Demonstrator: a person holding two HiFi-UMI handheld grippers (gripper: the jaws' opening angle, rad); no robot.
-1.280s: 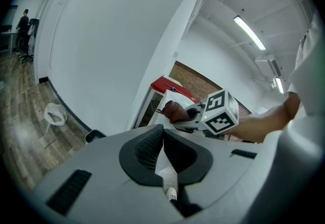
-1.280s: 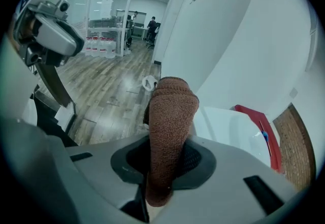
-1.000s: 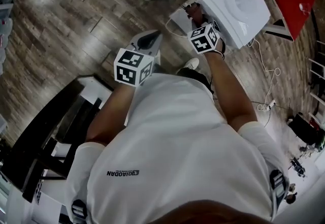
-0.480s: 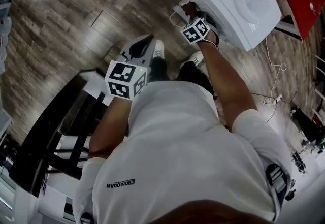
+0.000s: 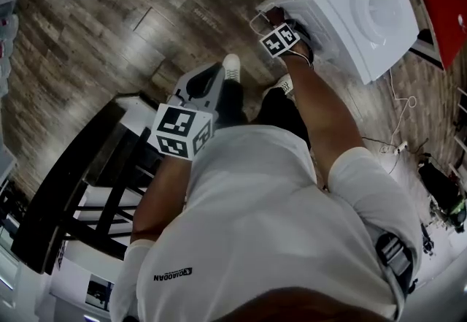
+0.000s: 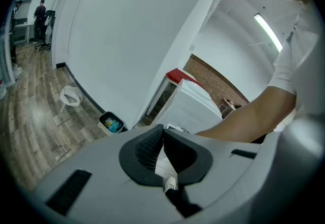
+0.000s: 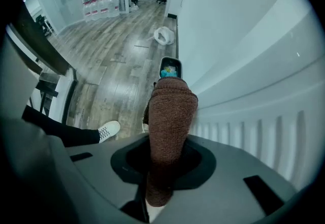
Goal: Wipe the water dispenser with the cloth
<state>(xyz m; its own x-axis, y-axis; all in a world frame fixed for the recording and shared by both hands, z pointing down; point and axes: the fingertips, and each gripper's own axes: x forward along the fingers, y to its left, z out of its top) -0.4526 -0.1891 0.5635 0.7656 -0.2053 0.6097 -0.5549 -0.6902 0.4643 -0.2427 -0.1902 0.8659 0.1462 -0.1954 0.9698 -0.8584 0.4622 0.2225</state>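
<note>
The left gripper hangs near the person's body, its 2 jaws pressed together on nothing. Farther right, the right gripper clamps a brown cloth against the white water dispenser. A bin stands beyond.

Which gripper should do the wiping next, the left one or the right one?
The right gripper: it grips the brown cloth right beside the white water dispenser. The left gripper is shut on nothing and sits near the person's body, away from the dispenser.
</note>
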